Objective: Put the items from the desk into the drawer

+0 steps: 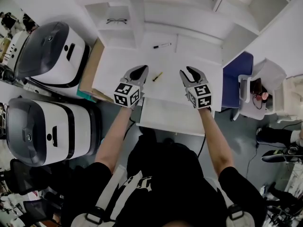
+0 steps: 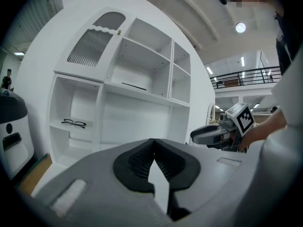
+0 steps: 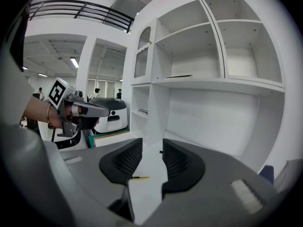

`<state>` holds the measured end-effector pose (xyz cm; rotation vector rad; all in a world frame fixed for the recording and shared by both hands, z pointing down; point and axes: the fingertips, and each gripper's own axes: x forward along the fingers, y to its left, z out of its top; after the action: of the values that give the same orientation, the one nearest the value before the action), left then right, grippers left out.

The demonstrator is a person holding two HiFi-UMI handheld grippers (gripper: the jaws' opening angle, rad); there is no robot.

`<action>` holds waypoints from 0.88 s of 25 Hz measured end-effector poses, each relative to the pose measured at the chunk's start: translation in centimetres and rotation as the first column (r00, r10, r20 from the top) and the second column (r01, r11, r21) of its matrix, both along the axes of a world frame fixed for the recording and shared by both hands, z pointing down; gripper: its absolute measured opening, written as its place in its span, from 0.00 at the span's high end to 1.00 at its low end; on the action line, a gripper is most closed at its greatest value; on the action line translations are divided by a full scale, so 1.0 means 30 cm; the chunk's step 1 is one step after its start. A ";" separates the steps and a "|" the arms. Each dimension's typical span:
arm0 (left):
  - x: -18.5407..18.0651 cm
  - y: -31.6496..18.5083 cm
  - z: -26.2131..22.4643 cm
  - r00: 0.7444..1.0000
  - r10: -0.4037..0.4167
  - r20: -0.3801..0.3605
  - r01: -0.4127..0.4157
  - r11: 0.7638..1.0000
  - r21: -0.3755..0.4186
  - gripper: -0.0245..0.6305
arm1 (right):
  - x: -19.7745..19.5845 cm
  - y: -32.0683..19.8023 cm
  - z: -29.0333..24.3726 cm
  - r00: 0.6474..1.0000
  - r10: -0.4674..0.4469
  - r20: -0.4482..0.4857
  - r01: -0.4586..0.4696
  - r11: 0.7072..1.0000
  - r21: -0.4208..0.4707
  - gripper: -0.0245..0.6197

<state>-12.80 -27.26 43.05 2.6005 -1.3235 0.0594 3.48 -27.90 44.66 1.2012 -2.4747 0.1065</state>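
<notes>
A thin yellow pen lies on the white desk, between my two grippers. Farther back a black marker rests near the shelf unit. A pair of black glasses sits in a low left shelf compartment. My left gripper hovers just left of the pen, shut and empty. My right gripper hovers to the pen's right, open and empty. Through the right gripper's gap the yellow pen shows on the desk. No drawer is plainly visible; a white panel juts from the desk's front edge.
Two large white-and-black machines stand to the left. A flat board with a green edge leans beside the desk. A blue panel and a white chair stand at the right. White shelves rise behind the desk.
</notes>
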 end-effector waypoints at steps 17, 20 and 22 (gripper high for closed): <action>-0.148 -0.184 0.100 0.997 0.058 -0.043 -0.060 0.998 -0.035 0.96 | -0.168 -0.172 0.073 0.994 0.020 -0.104 -0.022 0.999 -0.026 0.75; -0.150 -0.199 0.113 0.998 0.051 -0.039 -0.053 0.998 -0.039 0.96 | -0.158 -0.214 0.094 0.993 0.009 -0.117 -0.013 0.999 -0.034 0.75; -0.147 -0.211 0.125 0.999 0.040 -0.031 -0.041 0.998 -0.044 0.96 | -0.148 -0.247 0.107 0.993 0.001 -0.118 -0.006 0.999 -0.040 0.75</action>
<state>-17.19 -33.59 46.79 2.5810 -1.2449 0.0548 -0.98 -35.32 47.88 1.1604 -2.3574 0.0837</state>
